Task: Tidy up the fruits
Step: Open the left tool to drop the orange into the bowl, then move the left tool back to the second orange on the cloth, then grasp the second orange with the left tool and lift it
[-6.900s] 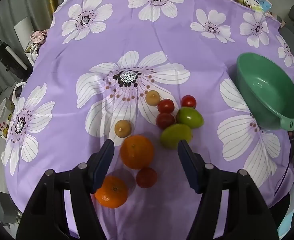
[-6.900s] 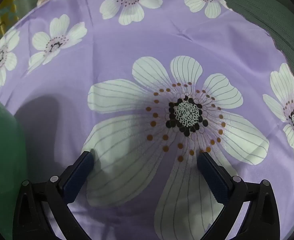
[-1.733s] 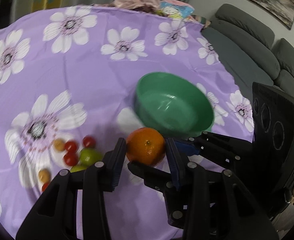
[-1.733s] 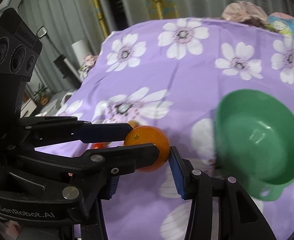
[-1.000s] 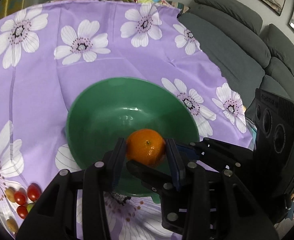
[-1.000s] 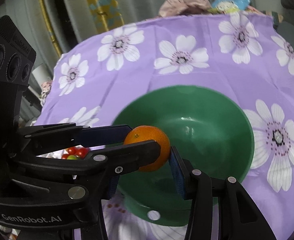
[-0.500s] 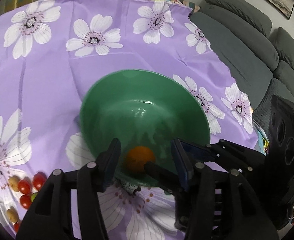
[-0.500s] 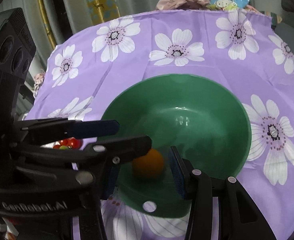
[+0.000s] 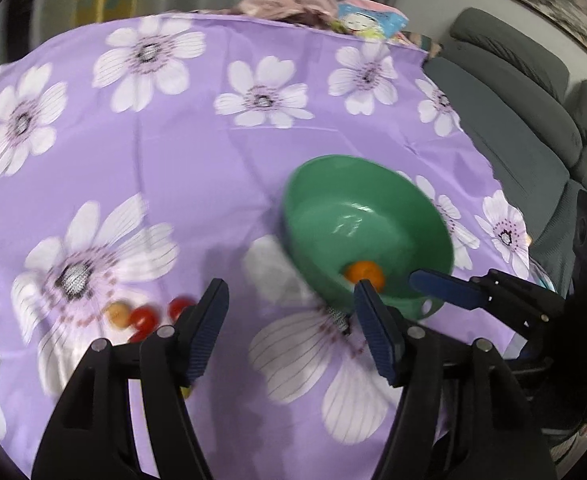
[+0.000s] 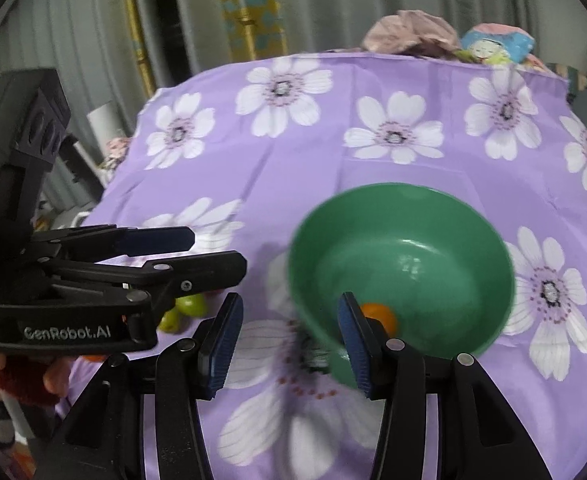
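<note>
— What's on the table?
— A purple flowered cloth (image 9: 197,168) — on it a green bowl (image 9: 409,196), red tomatoes (image 9: 143,318), and green fruits (image 10: 191,306) off to the side.

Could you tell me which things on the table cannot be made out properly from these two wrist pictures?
- Orange in the green bowl: the lower part is hidden behind a finger of the left hand-held gripper in the left wrist view, and behind a finger of the right hand-held gripper in the right view.
- Red tomatoes: motion-blurred; count unclear.
- Green fruits: mostly hidden behind the left hand-held gripper in the right view.
</note>
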Available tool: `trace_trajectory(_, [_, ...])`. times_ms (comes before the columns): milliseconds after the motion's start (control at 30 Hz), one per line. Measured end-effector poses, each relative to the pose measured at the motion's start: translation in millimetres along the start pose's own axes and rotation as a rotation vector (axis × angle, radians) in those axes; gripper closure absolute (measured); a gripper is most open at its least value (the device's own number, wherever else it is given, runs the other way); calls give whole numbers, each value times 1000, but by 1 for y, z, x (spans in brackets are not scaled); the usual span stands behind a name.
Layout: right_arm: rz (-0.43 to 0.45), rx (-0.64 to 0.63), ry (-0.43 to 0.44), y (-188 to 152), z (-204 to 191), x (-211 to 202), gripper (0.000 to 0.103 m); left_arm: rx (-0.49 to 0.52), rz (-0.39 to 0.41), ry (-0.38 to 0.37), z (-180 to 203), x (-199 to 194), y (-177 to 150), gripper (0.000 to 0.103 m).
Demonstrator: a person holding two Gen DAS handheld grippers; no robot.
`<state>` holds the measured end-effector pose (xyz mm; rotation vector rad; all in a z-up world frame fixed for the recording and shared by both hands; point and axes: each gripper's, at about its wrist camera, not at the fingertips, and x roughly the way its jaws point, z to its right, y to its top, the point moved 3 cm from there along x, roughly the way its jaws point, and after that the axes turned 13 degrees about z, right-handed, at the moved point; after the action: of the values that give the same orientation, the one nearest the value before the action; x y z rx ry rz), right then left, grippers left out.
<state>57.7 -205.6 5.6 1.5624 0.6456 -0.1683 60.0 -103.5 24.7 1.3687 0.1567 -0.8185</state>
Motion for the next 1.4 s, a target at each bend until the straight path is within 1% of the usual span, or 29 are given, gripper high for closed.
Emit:
trace_trajectory(133, [-35, -15, 40, -8, -18, 6, 53, -45, 12, 64, -28, -22, -14, 38])
trace_trajectory(367, [-104, -41, 127, -27, -50, 18, 53, -132, 0, 171, -86, -62, -40, 38])
trace_trajectory(467, [-133, -62, 157, -34, -65, 24, 53, -160, -1, 204, -105, -79, -51, 38])
trace_trajectory(600, [-166, -80, 198, -41, -82, 33, 53, -189, -23, 229, -123, -93, -68, 38])
trace_trajectory(767, [-221, -81, 276, -53, -103, 43, 53, -214, -48, 189, -128, -102, -87, 39])
trace_trajectory(933, [-275, -88, 359, -68, -127, 53, 53, -211, -45, 129, -123, -107, -93, 41])
trace_trajectory(1000, [-292, -91, 397, -75, -138, 57, 53, -206, -50, 121, -123, -106, -95, 42])
trace_trajectory(1067, [-310, -93, 434, -79, -146, 60, 53, -201, -64, 116, -123, -104, -98, 48])
trace_trajectory(1100, [-319, -89, 452, -82, -150, 61, 53, -199, -69, 114, -124, -103, -99, 49])
trace_trajectory(1200, [-342, -82, 492, -88, -162, 69, 53, -201, -82, 105, -126, -102, -106, 50])
trace_trajectory(1400, [-367, -57, 542, -92, -179, 84, 53, -210, -106, 84, -129, -98, -114, 53])
